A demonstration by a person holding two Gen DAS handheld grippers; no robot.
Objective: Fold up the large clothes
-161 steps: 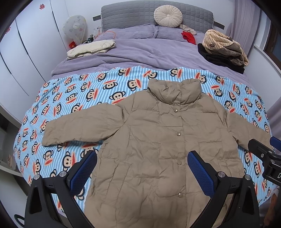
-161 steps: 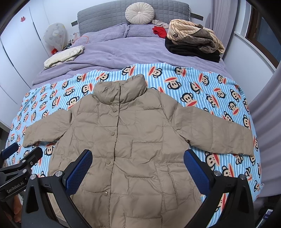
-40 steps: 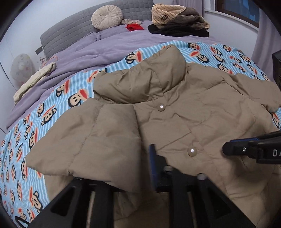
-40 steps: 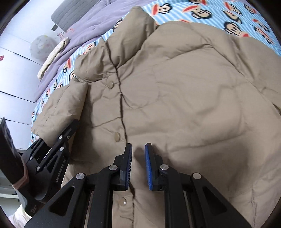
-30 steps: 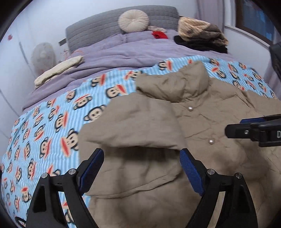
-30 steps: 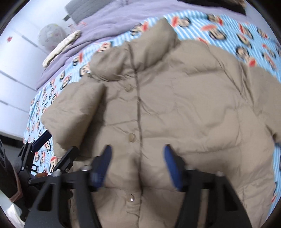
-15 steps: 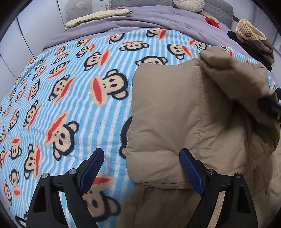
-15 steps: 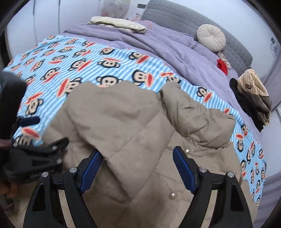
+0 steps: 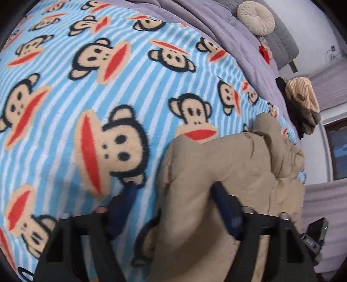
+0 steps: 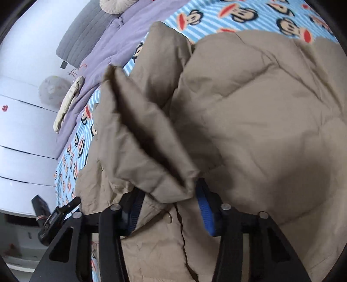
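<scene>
A tan puffer jacket (image 9: pixel 238 160) lies on a monkey-print blanket (image 9: pixel 86 86), its left sleeve (image 10: pixel 141 141) folded across the front. My left gripper (image 9: pixel 174 206) sits low over the jacket's folded shoulder edge with its jaws closing. One pad touches the fabric and the other pad (image 9: pixel 123 206) still stands apart over the blanket. In the right wrist view the jacket (image 10: pixel 260 108) fills the frame. My right gripper (image 10: pixel 169 201) is closing on the sleeve's cuff end, a pad against each side. A snap button shows just below it.
Beyond the blanket lie a purple duvet (image 9: pixel 216 28), a round cream cushion (image 9: pixel 256 20) and a pile of striped and dark clothes (image 9: pixel 303 97) by the headboard. White wardrobe doors (image 10: pixel 21 130) flank the bed. The left gripper's black body (image 10: pixel 58 214) shows at the bed's edge.
Both grippers went from wide open to much narrower. The left one dropped close to the jacket's folded edge. The right one swung over to the end of the folded sleeve.
</scene>
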